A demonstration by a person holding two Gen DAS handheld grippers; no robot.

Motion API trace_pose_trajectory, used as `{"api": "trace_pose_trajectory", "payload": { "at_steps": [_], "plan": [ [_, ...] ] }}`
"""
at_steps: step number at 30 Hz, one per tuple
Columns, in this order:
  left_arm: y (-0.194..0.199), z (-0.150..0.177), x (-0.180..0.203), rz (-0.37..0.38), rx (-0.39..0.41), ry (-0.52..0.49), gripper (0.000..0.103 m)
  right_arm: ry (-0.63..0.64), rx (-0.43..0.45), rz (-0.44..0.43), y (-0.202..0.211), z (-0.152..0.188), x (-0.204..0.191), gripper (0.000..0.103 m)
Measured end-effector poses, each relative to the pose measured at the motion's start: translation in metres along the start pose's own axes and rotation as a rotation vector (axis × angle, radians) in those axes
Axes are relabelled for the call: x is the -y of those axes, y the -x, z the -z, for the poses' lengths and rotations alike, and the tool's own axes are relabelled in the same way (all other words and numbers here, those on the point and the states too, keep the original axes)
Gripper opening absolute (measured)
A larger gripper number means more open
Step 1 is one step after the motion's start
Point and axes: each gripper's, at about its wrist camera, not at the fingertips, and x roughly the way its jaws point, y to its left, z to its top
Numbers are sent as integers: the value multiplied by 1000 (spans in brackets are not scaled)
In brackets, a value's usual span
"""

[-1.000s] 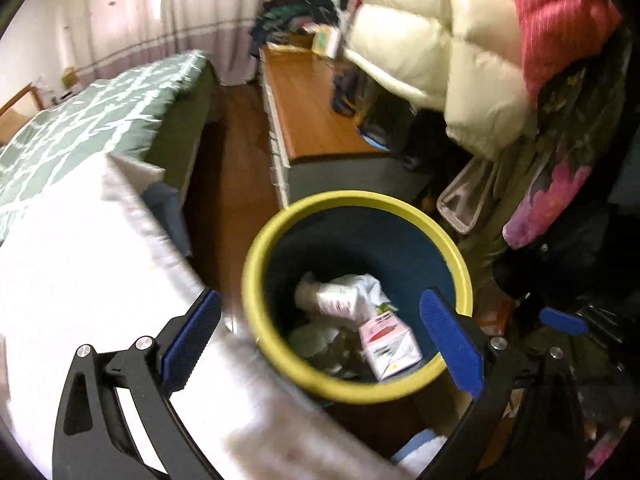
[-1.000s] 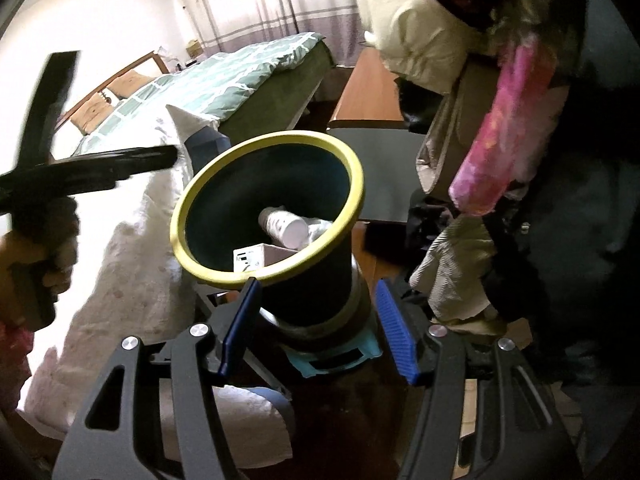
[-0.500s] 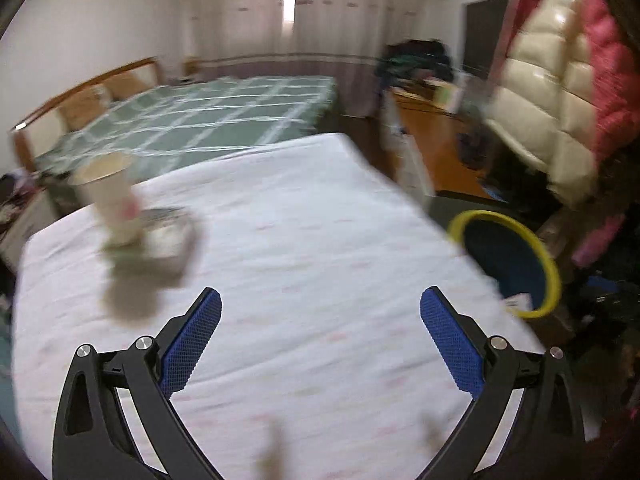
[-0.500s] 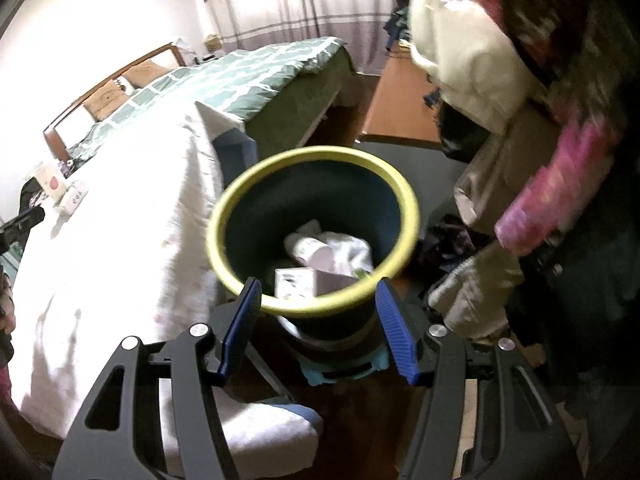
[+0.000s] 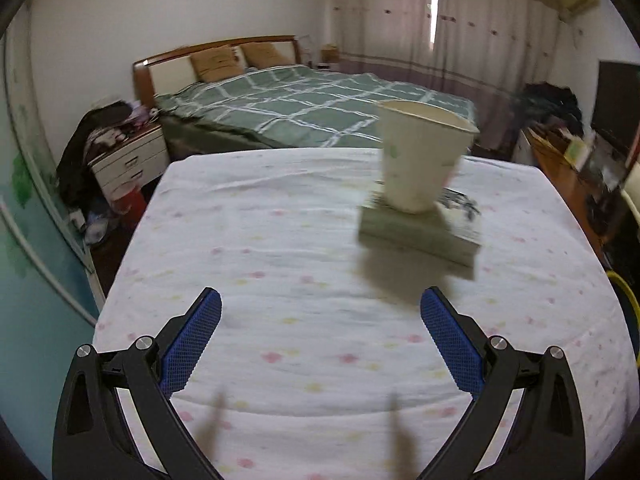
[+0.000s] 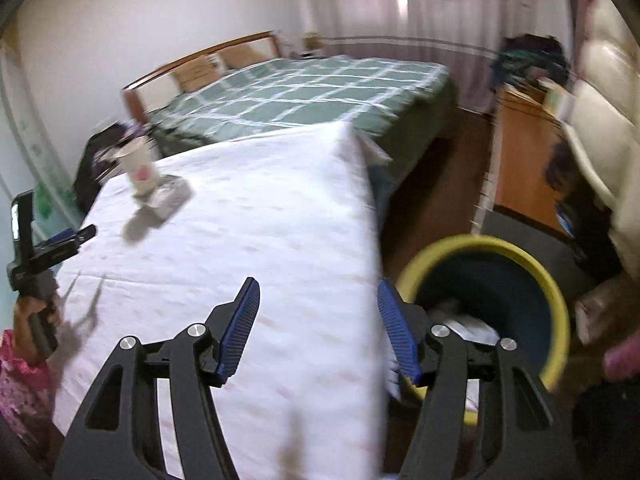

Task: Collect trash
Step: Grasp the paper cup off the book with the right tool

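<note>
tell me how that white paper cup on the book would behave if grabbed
The white paper cup probably crushes easily: thin walls, open top. It looks light and tall with a narrow base, so a nudge likely tips it off the flat grey book.

L wrist cam: rides behind my left gripper (image 5: 320, 336), looks fwd and down along the two fingers, low over the white-clothed table (image 5: 280, 240), facing the green bed (image 5: 304, 108) and curtains (image 5: 460, 32). Paper cup (image 5: 420, 160) sits near, right of centre. R wrist cam: behind my right gripper (image 6: 318, 328), also tilted down, set at the table's right edge, w/ the yellow-rimmed bin (image 6: 480, 248) close at lower right. Shared: table, cup, bed, curtains; R view also catches the left gripper at far left.
</note>
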Motion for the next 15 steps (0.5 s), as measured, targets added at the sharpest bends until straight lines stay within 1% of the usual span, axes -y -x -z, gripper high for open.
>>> {"api": "trace_pose_trajectory", "payload": {
  "at_steps": [2, 4, 8, 10, 13, 15],
  "plan": [
    [-4, 2, -5, 3, -7, 26, 98, 46, -7, -39, -15, -14, -26, 59],
    [-11, 3, -13, 15, -32, 47, 98, 93, -10, -75, -29, -27, -55, 59],
    [-13, 7, -25, -39, -45, 67, 98, 187, -10, -147, -58, -49, -106, 59],
    [-12, 8, -31, -48, -47, 86, 98, 234, -12, -179, -72, -59, -132, 61],
    [-14, 9, -34, -32, -57, 108, 98, 300, -13, -238, -94, -74, -171, 63],
    [-15, 10, -34, -30, -62, 108, 98, 332, -8, -249, -107, -84, -190, 65]
  ]
}}
